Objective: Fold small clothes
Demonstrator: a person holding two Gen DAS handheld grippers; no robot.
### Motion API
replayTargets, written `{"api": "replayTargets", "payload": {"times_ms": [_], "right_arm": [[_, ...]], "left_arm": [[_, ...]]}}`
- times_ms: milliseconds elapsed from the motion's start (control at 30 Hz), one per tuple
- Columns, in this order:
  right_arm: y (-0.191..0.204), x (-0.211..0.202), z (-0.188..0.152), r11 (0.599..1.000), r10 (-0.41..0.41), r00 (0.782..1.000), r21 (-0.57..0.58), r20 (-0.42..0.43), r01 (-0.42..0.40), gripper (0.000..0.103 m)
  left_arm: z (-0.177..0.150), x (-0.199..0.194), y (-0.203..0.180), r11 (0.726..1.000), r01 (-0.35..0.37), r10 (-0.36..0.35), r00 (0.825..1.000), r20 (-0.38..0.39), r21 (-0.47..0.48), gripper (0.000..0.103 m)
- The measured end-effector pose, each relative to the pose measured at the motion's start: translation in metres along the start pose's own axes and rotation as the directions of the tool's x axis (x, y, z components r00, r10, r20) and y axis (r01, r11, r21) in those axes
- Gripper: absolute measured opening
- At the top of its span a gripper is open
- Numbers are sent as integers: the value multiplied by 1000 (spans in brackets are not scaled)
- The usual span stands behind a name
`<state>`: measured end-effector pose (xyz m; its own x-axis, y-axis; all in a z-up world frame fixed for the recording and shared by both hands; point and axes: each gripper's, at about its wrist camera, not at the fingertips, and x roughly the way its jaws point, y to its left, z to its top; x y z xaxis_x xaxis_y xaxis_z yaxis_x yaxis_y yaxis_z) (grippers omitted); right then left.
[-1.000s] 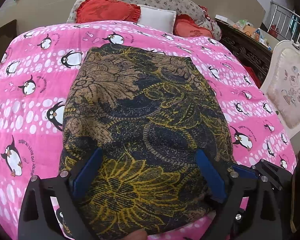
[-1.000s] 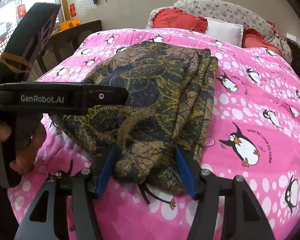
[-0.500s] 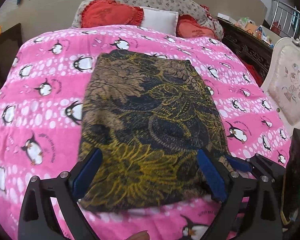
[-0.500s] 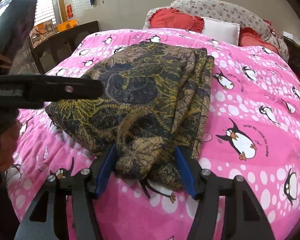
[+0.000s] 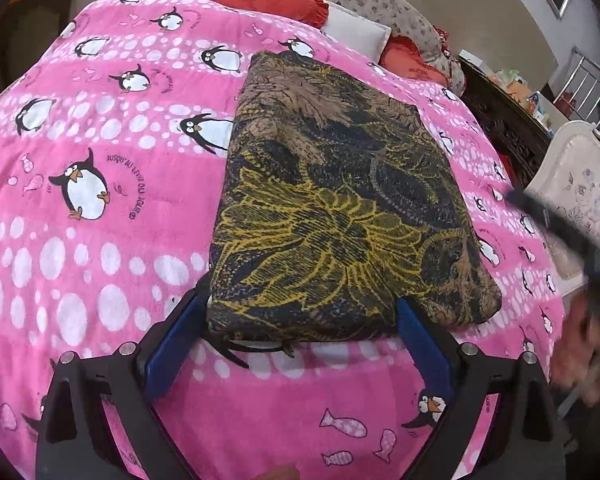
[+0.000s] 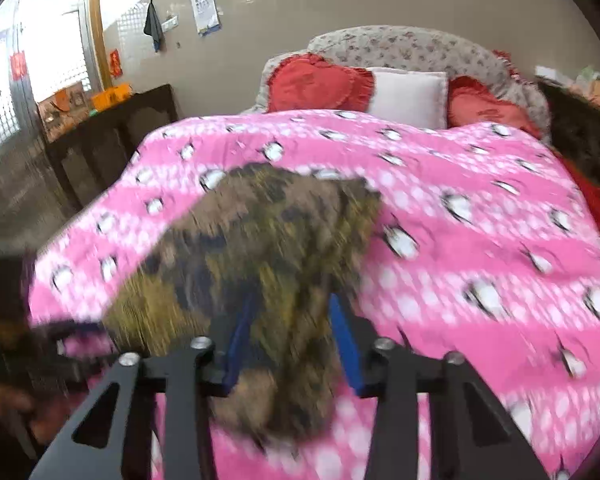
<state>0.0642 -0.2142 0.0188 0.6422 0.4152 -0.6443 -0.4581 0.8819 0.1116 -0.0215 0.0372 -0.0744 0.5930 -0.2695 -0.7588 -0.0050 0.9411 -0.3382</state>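
Note:
A dark garment with a brown and yellow flower print (image 5: pixel 340 208) lies folded into a rectangle on the pink penguin bedspread (image 5: pixel 80 240). My left gripper (image 5: pixel 296 344) is open, its blue pads either side of the garment's near edge, holding nothing. In the blurred right wrist view the same garment (image 6: pixel 268 248) has its near corner between the blue pads of my right gripper (image 6: pixel 292 340), which stand partly closed; whether they pinch the cloth is unclear.
Red heart cushions (image 6: pixel 316 82) and a white pillow (image 6: pixel 408 94) lie at the headboard. A dark wooden cabinet (image 6: pixel 112 136) stands left of the bed. A cream padded chair (image 5: pixel 576 200) and a dark dresser (image 5: pixel 500 120) stand to the right.
My left gripper has drawn back off the garment to its near edge and swung left. My right gripper has moved fast, pulling up and back, and its view is now blurred.

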Motion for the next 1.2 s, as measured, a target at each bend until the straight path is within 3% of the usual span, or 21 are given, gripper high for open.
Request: {"api": "replayTargets", "payload": {"times_ms": [100, 267, 433, 533, 633, 700, 800, 900, 967, 1033, 1133, 1200], "right_arm": [[14, 31, 26, 998, 41, 998, -38, -38, -42, 35], [9, 109, 20, 998, -57, 971, -36, -232, 50, 34], [15, 109, 11, 996, -75, 981, -59, -181, 65, 34], [7, 105, 7, 998, -36, 987, -48, -156, 29, 35], [-3, 96, 2, 1000, 8, 990, -25, -141, -12, 35], [-9, 93, -3, 1000, 22, 991, -17, -134, -24, 35], [-16, 90, -6, 998, 59, 991, 12, -119, -58, 35], [-21, 89, -5, 995, 89, 988, 48, -126, -84, 36], [-23, 81, -6, 993, 104, 987, 74, -126, -96, 41], [-24, 72, -8, 992, 102, 987, 82, -124, -92, 41], [-28, 61, -6, 993, 82, 990, 93, -116, -71, 42], [-39, 57, 2, 991, 66, 994, 123, -84, -56, 47]], "left_arm": [[-4, 1, -4, 999, -20, 19, 1000, 11, 30, 81], [-5, 1, -1, 999, -7, 7, 1000, 20, 31, 81], [-5, 0, 2, 1000, 4, -5, 1000, 26, 28, 82], [-1, -8, -4, 999, 0, -2, 1000, 23, 50, 82], [12, -35, -19, 992, -44, 28, 991, 132, 120, 82], [27, -47, -27, 990, -35, 9, 983, 182, 139, 82], [50, -27, -31, 989, 45, -66, 988, 142, 143, 82], [51, 15, -22, 994, 32, -37, 998, 48, 107, 82], [43, 24, -24, 989, -41, 31, 997, 73, 139, 82], [43, 22, -28, 986, -61, 50, 996, 77, 154, 82], [51, 16, -25, 991, -46, 39, 998, 55, 129, 82], [70, -2, -19, 996, -19, 11, 996, 90, 87, 82]]}}
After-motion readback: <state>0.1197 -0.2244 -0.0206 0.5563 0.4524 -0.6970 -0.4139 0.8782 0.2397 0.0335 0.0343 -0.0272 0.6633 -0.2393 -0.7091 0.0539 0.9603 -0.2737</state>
